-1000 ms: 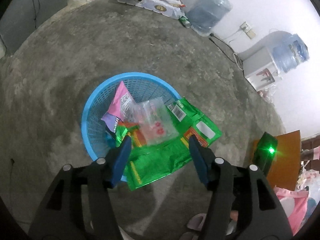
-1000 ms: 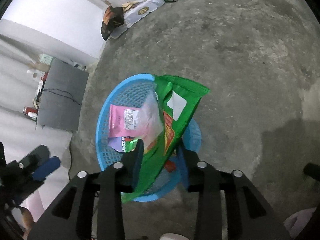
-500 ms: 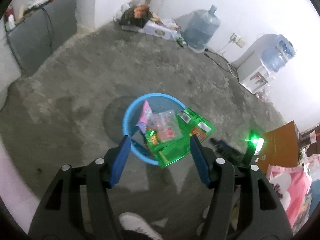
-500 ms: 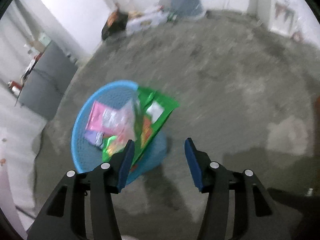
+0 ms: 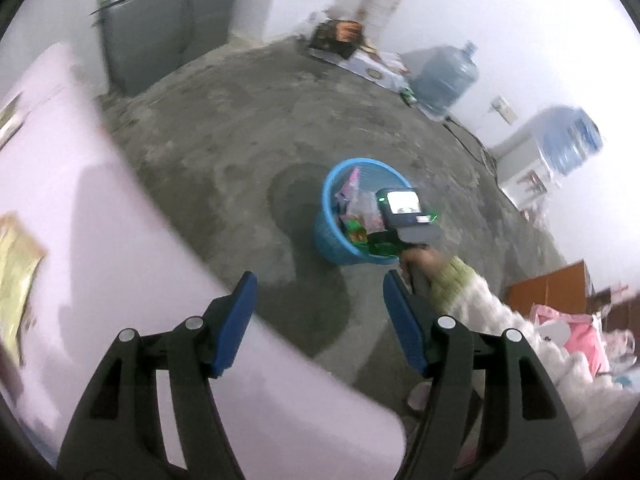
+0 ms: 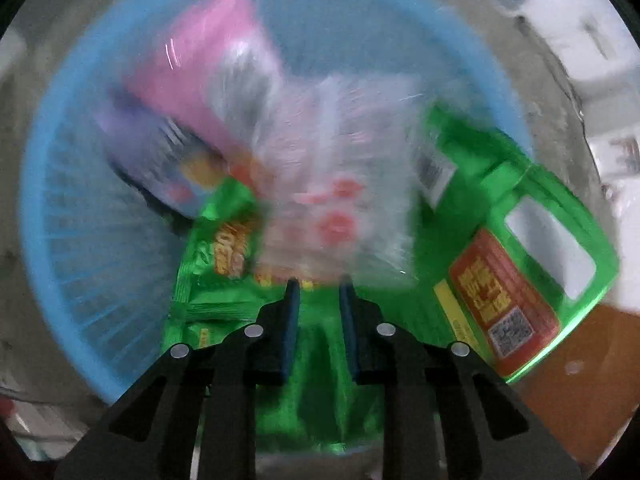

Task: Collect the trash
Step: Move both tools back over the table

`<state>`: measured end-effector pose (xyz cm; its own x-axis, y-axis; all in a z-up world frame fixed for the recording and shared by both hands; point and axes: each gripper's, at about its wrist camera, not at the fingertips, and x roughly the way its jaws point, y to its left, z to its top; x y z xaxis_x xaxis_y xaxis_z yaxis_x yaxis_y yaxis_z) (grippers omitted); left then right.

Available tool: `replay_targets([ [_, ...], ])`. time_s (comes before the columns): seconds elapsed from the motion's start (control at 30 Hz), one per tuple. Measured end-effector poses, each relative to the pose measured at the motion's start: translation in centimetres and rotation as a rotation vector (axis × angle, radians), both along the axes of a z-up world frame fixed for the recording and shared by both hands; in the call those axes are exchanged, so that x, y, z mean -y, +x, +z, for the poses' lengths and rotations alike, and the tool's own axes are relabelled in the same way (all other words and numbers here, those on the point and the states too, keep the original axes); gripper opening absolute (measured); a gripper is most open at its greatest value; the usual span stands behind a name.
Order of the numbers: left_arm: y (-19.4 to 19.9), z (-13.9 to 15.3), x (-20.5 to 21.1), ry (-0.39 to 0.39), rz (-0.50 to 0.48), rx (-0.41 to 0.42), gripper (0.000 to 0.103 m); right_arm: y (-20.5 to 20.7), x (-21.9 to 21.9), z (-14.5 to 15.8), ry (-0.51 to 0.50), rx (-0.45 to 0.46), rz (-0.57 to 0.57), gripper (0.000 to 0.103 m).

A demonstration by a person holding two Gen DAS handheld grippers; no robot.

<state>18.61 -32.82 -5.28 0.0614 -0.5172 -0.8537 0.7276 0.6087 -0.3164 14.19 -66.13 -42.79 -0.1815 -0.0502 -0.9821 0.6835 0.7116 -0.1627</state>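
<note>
- Several wrappers already lie in the blue plastic basket (image 6: pixel 60 208), which stands on the rough concrete floor (image 5: pixel 240 128): a pink packet (image 6: pixel 200 60), a clear crinkled bag (image 6: pixel 332 184) and a large glossy green bag (image 6: pixel 520 208) that hangs over the rim.
- The right gripper (image 6: pixel 316 284) points down into the basket, jaws closing just above the green bag; blur hides whether the pads pinch it.
- The left gripper (image 5: pixel 318 296) is released and holds nothing, over the edge of a pale table (image 5: pixel 100 240).
- A yellowish wrapper (image 5: pixel 16 276) on that table looks left to collect.
</note>
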Motion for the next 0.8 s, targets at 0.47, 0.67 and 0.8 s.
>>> replay_targets([
  [0.47, 3.4, 1.6, -6.8, -0.028, 0.166, 0.016, 0.061, 3.6, 1.7, -4.2, 0.193, -0.113, -0.025, 0.045],
  [0.67, 2.4, 1.7, -7.5, -0.061, 0.157, -0.015, 0.062, 0.6, 1.3, 3.1, 0.191, 0.115, 0.005, 0.060],
  [0.8, 1.2, 3.1, -9.1, -0.108, 0.167, 0.007, 0.063, -1.5, 0.8, 8.7, 0.169, 0.301, 0.003, 0.065],
])
